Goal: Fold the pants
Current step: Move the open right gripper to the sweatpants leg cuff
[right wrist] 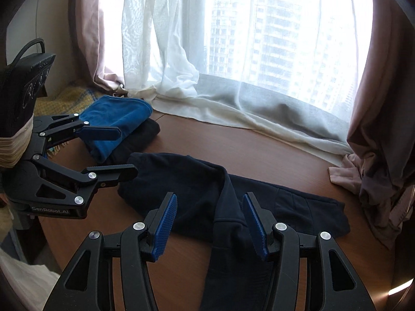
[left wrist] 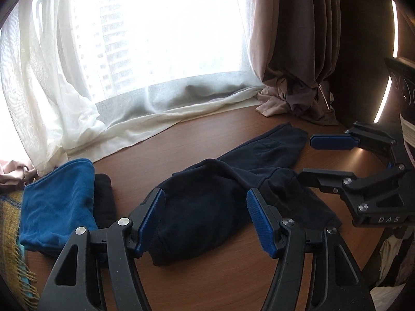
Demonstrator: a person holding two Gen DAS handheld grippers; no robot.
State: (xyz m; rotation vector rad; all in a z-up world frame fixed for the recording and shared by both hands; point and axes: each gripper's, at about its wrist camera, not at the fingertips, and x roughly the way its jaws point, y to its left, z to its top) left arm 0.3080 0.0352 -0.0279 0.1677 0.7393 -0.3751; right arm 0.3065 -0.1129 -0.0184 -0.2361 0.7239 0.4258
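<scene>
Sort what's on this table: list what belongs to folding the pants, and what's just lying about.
For the job:
navy pants
left hand-held gripper, open
right hand-held gripper, open

Just lying about:
blue folded cloth on a black garment
yellow fringed blanket
white sheer curtain
pink curtain

Between the blue ribbed pads [left wrist: 153, 220] of the black left gripper [left wrist: 205, 221] lie dark navy pants [left wrist: 207, 207] on a reddish-brown wood-grain table [left wrist: 207, 280]. Left of its jaws sit a bright blue cloth [left wrist: 57, 202] over a black one [left wrist: 105, 197], and a yellow plaid blanket [left wrist: 10, 233]. Beyond hang white sheer [left wrist: 64, 77] and dusty pink curtains [left wrist: 293, 39].
</scene>
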